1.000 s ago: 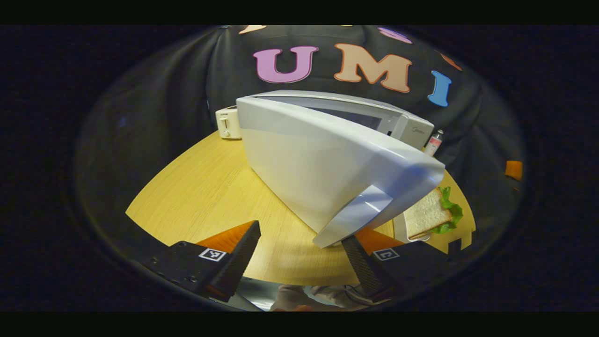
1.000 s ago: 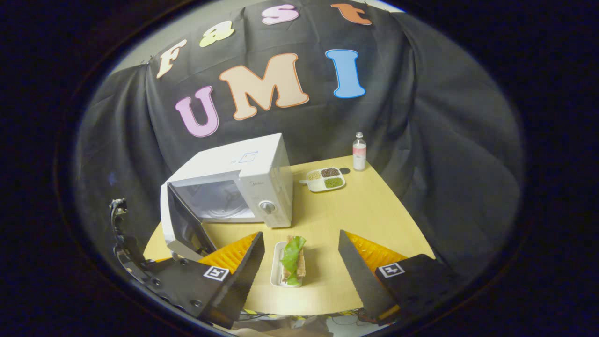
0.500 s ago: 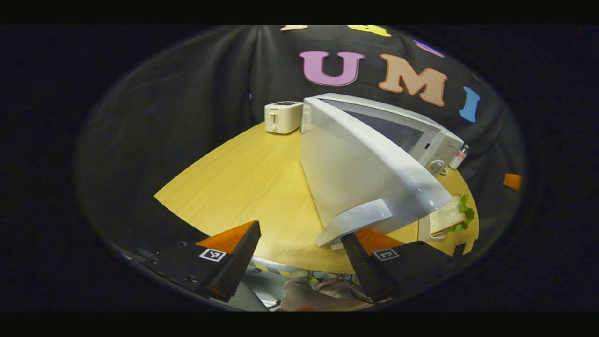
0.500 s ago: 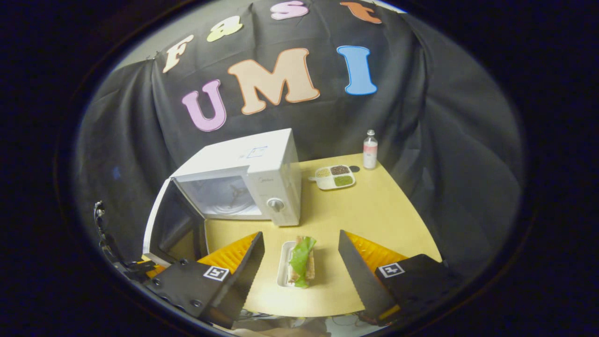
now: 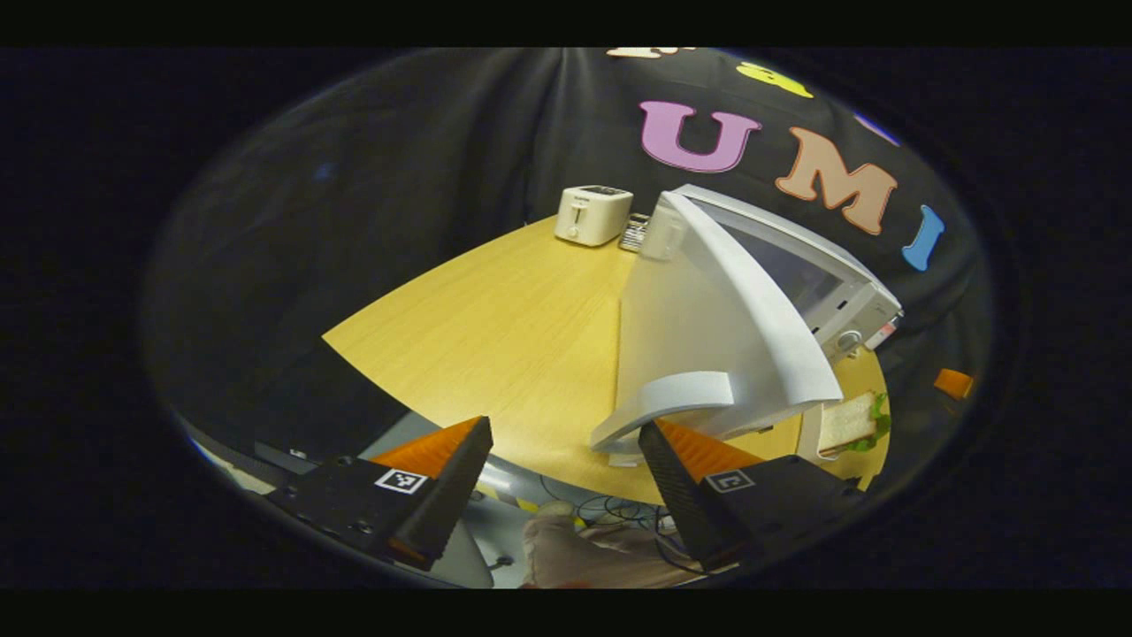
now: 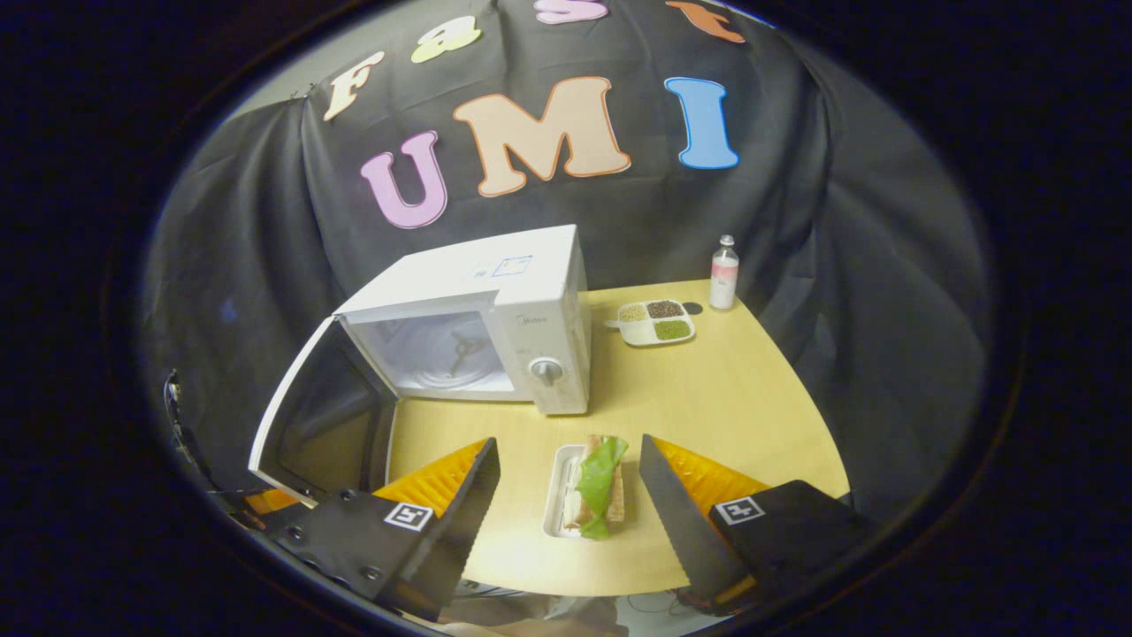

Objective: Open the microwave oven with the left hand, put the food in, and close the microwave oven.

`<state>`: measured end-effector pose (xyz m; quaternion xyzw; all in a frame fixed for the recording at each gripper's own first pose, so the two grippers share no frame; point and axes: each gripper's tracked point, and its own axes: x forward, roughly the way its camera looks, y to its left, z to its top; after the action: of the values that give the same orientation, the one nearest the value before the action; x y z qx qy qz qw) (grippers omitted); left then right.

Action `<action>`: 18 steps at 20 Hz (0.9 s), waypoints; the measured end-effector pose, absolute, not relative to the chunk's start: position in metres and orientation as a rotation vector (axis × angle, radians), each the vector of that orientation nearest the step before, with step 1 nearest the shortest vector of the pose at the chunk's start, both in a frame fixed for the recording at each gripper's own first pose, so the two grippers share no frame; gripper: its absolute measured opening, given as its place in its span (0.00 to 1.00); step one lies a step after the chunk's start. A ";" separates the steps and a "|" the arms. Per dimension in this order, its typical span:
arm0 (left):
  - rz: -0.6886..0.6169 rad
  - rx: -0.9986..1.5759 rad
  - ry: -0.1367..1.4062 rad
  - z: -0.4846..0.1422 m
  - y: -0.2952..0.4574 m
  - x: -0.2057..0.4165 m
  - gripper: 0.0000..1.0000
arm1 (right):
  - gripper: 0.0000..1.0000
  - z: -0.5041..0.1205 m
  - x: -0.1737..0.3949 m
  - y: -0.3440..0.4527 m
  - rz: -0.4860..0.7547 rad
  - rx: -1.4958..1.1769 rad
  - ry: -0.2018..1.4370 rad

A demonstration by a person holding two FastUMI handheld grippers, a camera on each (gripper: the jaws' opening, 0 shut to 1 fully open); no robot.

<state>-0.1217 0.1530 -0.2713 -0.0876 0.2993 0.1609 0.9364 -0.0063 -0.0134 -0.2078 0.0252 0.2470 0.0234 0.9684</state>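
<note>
Beside the glossy curved microwave door (image 5: 707,327), perhaps touching, left tool (image 5: 566,451) spread apart.

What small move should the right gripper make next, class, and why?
Probably lower the open right gripper around the sandwich and close. The microwave door stands wide open, its cavity looks empty, and the sandwich lies on its tray between the fingers.
</note>
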 end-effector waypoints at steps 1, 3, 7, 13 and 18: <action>0.360 -0.149 0.602 -0.269 0.166 -0.123 0.99 | 0.99 -0.210 -0.008 -0.013 0.046 0.050 0.502; 0.421 -0.101 0.589 -0.264 0.195 -0.129 0.98 | 0.99 -0.215 -0.009 -0.011 0.044 0.050 0.516; 0.545 -0.026 0.541 -0.255 0.253 -0.130 0.97 | 1.00 -0.223 -0.009 -0.013 0.040 0.053 0.540; 0.715 -0.084 0.431 -0.221 0.295 -0.139 0.94 | 0.93 -0.238 -0.010 -0.022 0.027 0.070 0.596; 0.798 -0.086 0.290 -0.173 0.283 -0.153 0.93 | 0.92 -0.261 -0.004 -0.026 0.028 0.124 0.701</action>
<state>-0.1527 0.2829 -0.1729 -0.0419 0.1406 0.3870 0.9103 -0.0038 -0.0261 -0.2611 0.0607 0.3432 0.0139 0.9372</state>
